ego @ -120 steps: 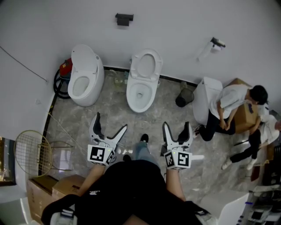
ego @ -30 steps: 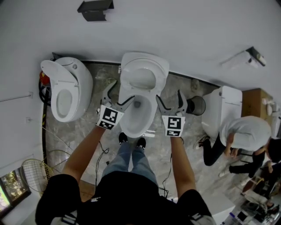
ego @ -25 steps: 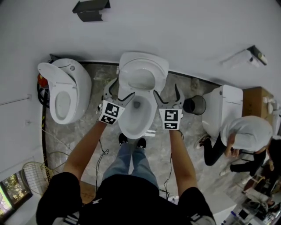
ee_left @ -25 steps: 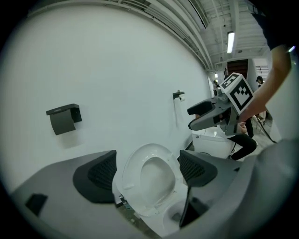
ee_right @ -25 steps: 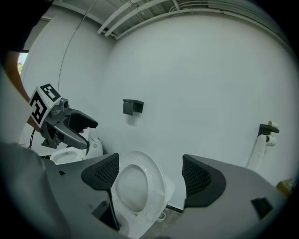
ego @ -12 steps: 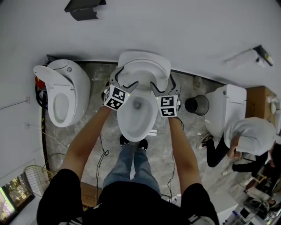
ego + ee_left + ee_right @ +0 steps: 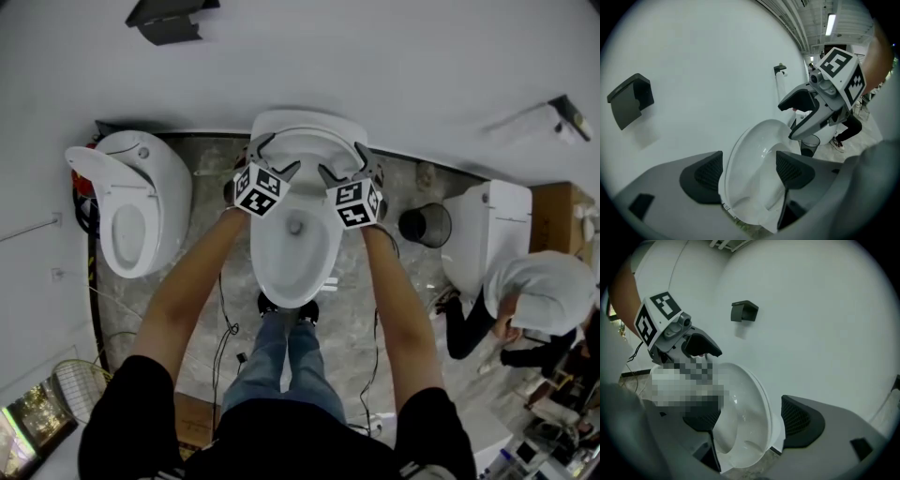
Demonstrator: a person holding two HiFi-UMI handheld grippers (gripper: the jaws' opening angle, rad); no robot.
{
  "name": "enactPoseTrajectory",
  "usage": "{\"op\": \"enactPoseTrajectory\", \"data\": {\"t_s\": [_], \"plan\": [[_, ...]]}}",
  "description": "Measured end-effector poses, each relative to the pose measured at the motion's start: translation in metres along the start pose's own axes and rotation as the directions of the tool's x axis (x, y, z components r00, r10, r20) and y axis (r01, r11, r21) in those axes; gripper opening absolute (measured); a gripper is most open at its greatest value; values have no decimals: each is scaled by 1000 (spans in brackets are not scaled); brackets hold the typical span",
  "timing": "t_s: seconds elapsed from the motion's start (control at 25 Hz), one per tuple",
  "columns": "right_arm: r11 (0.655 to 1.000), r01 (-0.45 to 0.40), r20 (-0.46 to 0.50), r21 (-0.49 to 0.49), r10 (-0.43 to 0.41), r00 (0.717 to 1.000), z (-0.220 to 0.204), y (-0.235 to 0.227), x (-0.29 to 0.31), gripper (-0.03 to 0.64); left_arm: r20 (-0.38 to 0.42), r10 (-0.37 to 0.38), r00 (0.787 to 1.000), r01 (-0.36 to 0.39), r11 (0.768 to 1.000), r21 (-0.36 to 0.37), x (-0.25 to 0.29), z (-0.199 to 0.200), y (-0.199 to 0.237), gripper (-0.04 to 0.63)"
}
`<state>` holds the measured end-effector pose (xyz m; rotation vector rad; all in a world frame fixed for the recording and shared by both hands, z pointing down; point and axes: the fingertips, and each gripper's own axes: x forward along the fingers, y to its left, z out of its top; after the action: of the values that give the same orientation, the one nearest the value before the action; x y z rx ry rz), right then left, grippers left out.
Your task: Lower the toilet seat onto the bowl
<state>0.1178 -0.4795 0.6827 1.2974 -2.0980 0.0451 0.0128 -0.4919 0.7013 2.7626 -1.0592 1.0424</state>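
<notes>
A white toilet stands against the wall with its seat (image 7: 307, 141) raised upright above the bowl (image 7: 295, 298). My left gripper (image 7: 275, 153) is at the seat's left edge and my right gripper (image 7: 342, 159) at its right edge. In the left gripper view the seat (image 7: 757, 164) stands between the left gripper's (image 7: 750, 171) jaws, which are closing; the pads (image 7: 710, 173) do not visibly press on it. In the right gripper view the seat's rim (image 7: 761, 408) lies inside the right gripper's (image 7: 750, 418) open jaws, with a gap to the outer pad (image 7: 799, 420).
A second toilet (image 7: 127, 216) with its lid up stands to the left. A black bin (image 7: 424, 225) and another white fixture (image 7: 487, 234) are on the right, where a person (image 7: 539, 291) crouches. A black box (image 7: 169, 21) hangs on the wall above.
Both grippers have moved forward from beside the bowl up to the raised seat and now straddle its left and right edges. The head camera has come closer to the toilet.
</notes>
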Motion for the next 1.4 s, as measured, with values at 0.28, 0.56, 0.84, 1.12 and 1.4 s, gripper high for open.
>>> {"op": "enactPoseTrajectory", "data": {"t_s": [0.28,0.56,0.84,1.12,1.4], "plan": [[1000,-4,-32,-22,3,999,0,-4,23,302,-33,10,999,-9,999,40,22,8,16,265],[996,-3,-63,-91,-3,998,0,-8,34,215,-105,-1,994,11,996,87,29,-2,22,155],[981,-18,-95,-192,0,995,-3,-5,37,176,-138,14,990,6,990,138,31,-6,21,135],[971,-38,-116,-236,11,993,-3,0,33,166,-153,6,988,15,990,139,26,-8,18,129],[963,-37,-114,-266,6,993,-6,12,10,155,-125,-12,992,23,995,93,5,-9,2,130]]}}
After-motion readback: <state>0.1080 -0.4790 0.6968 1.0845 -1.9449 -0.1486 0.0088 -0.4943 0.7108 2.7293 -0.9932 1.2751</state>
